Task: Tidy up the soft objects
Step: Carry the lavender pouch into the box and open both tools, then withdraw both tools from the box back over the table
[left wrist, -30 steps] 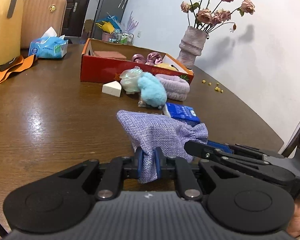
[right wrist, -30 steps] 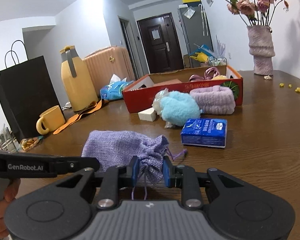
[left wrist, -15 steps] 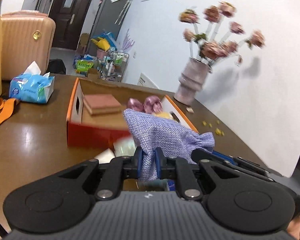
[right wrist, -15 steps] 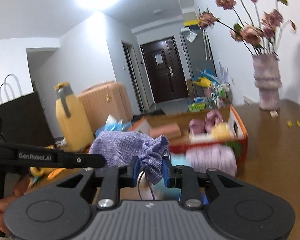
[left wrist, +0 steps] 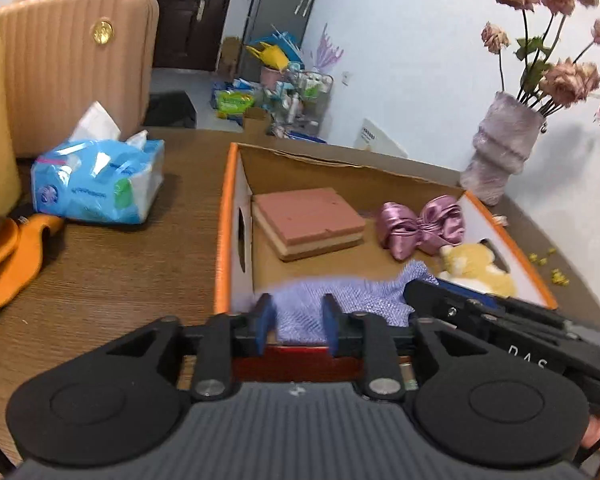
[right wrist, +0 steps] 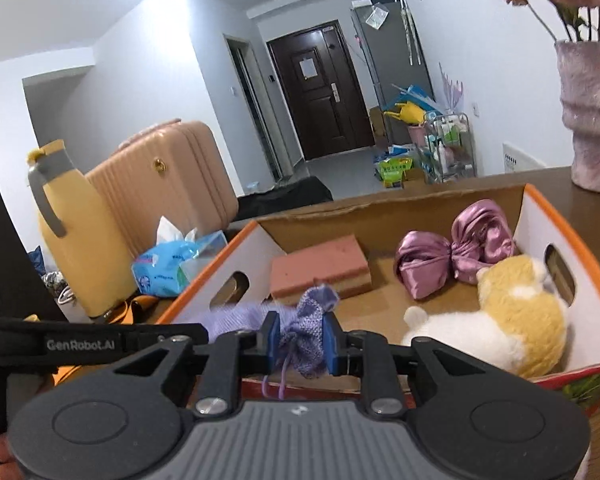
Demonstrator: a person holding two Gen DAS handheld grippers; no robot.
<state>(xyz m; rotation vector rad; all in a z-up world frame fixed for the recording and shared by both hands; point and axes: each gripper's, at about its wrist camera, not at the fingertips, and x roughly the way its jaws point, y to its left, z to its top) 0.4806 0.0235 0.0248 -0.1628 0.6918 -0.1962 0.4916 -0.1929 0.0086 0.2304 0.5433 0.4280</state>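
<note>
Left fingers (left wrist: 296, 320): part-way open, having just been opening; the lilac pouch (left wrist: 332, 304) lies between them, its blurred weave not pressed by either blue pad; they stand over the near wall of the orange box (left wrist: 224, 240)
Lilac pouch: stretched across the near end of the box, between the two grippers; in the left wrist view its body spans from the left fingers to the right gripper's arm at the right; in the right wrist view its gathered neck stands up between the pads
Right fingers (right wrist: 300, 338): narrowly parted and closed on the pouch's bunched neck (right wrist: 306, 332); the drawstring (right wrist: 274, 380) hangs below them
Box contents: pink sponge block (left wrist: 308, 226) at the left; satin bow (left wrist: 422, 226) further right; yellow-and-white plush toy (right wrist: 512, 316) at the right end, near the pouch; whether they touch I cannot tell
Surface (left wrist: 100, 264): blue tissue pack (left wrist: 98, 186) left of the box; vase of dried roses (left wrist: 500, 152) beyond its right end
</note>
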